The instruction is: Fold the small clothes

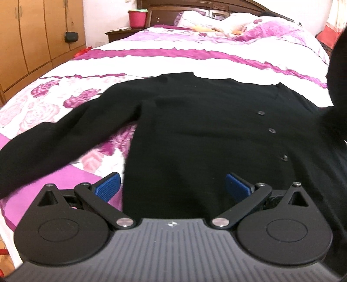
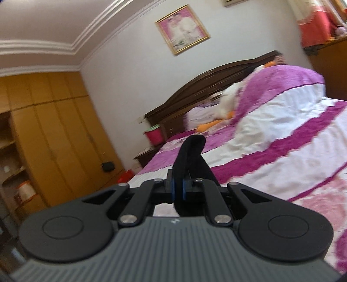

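The right gripper [image 2: 178, 191] is clamped on a fold of black knit, its blue pads [image 2: 184, 191] pressed tight against the cloth, which rises in a loop beyond the tips and hangs below them. It points almost level across the bed [image 2: 271, 138], toward a dark wooden headboard [image 2: 195, 95] and a framed picture [image 2: 182, 30] on the far wall. The left gripper [image 1: 172, 186] stands with its jaws wide apart, blue pads [image 1: 108, 184] spread to either side above the near hem of a black cardigan [image 1: 184, 121], gripping nothing; whether they touch the fabric cannot be told. The cardigan lies front up on the pink-and-white floral bedspread [image 1: 151, 50], three buttons [image 1: 271, 130] running down its front, one sleeve [image 1: 54, 138] stretched out flat to the left. At the right edge of the left wrist view, black fabric rises off the bed, blurred. Beyond the bed's far left corner a pink bucket [image 1: 137, 18] sits on a nightstand [image 1: 121, 34], beside a wooden wardrobe [image 1: 39, 32].
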Action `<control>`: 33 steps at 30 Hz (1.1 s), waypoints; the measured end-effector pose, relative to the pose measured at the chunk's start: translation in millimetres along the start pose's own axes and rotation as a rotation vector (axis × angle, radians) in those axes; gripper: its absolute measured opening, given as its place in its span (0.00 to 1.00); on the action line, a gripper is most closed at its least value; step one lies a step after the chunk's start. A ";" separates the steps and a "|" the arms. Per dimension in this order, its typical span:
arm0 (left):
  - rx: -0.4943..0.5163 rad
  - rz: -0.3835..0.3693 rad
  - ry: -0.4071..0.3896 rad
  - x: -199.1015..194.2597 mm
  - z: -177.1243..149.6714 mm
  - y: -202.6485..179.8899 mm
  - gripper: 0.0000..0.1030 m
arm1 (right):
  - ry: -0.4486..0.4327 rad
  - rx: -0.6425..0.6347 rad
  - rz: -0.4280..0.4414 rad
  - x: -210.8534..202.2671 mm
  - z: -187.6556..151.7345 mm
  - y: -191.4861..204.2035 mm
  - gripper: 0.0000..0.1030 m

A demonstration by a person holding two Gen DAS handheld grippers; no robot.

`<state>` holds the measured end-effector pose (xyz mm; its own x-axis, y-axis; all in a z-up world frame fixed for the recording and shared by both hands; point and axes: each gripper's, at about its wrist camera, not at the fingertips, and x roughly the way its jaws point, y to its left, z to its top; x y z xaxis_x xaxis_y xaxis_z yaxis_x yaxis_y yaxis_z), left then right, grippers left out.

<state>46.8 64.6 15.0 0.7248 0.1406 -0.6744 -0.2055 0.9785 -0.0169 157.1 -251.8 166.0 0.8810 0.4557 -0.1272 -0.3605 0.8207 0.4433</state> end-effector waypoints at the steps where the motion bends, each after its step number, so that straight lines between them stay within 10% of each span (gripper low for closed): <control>1: -0.006 0.002 -0.002 -0.4 0.0 3.4 1.00 | 0.015 -0.005 0.018 7.3 -4.2 8.8 0.09; 18: -0.079 0.011 -0.008 1.0 -2.0 35.4 1.00 | 0.395 -0.041 0.091 120.2 -126.9 71.8 0.13; 24: -0.085 -0.009 -0.035 -0.1 6.3 37.0 1.00 | 0.366 -0.094 0.087 105.6 -118.3 67.1 0.38; 33: -0.071 -0.086 -0.109 4.5 40.2 24.0 1.00 | 0.335 -0.074 -0.072 84.4 -87.1 -4.8 0.38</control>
<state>71.6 94.8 41.2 0.8079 0.0764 -0.5843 -0.1832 0.9750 -0.1258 206.4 -187.2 75.9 0.7600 0.4738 -0.4449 -0.3336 0.8719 0.3586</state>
